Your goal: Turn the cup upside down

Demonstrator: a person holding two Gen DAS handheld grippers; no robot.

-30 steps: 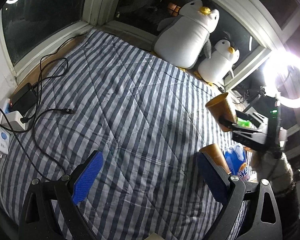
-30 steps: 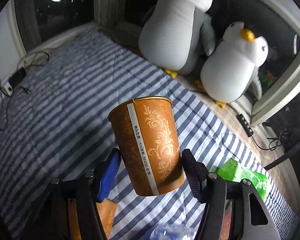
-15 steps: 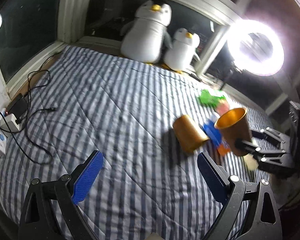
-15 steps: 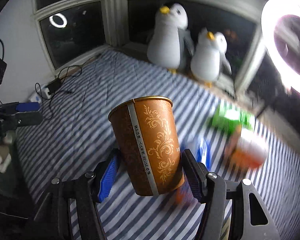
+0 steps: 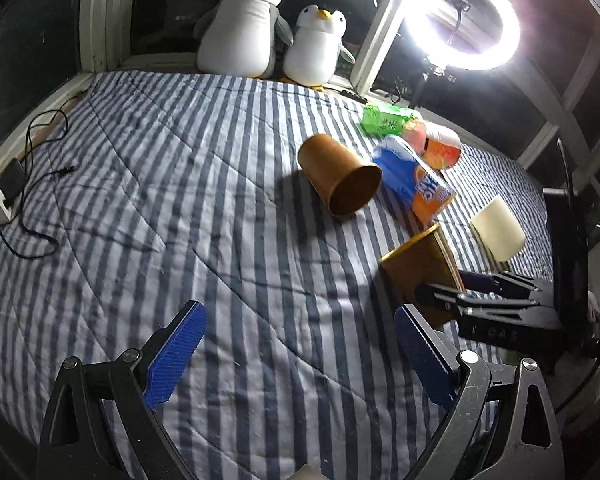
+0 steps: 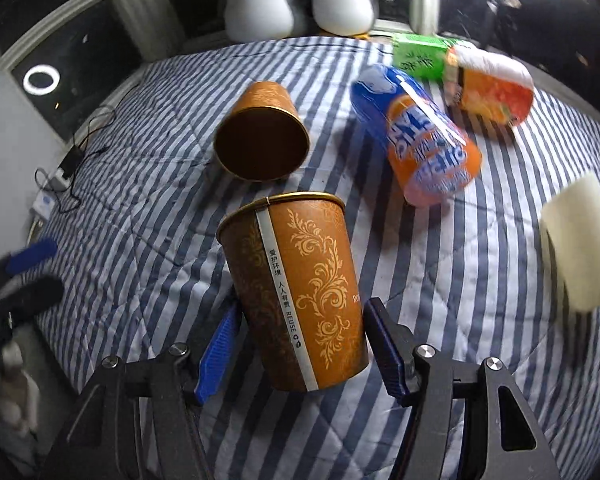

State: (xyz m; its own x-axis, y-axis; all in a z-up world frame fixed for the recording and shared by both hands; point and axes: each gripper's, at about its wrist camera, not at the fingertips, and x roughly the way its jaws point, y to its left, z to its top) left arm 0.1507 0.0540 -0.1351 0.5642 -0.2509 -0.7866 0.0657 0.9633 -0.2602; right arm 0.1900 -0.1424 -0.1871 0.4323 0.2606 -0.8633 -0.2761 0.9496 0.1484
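Orange paper cup with gold scrollwork [image 6: 296, 292] is riding near its base between the pinching right gripper [image 6: 300, 354], above the striped bedspread [image 6: 140, 208], risking crumpling or slipping when turned, while the left gripper [image 5: 298, 354] is hanging open, empty.

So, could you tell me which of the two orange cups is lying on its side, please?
The free cup on the striped bedcover, beside the blue-and-orange bag, mouth toward the camera. The other cup is gripped in the right tool, rim uppermost.

right gripper [image 6: 298, 344] is clamped on the cup [image 6: 300, 292], held above the bedspread [image 5: 180, 200]; left gripper [image 5: 300, 356] hangs spread wide over the bedspread too.
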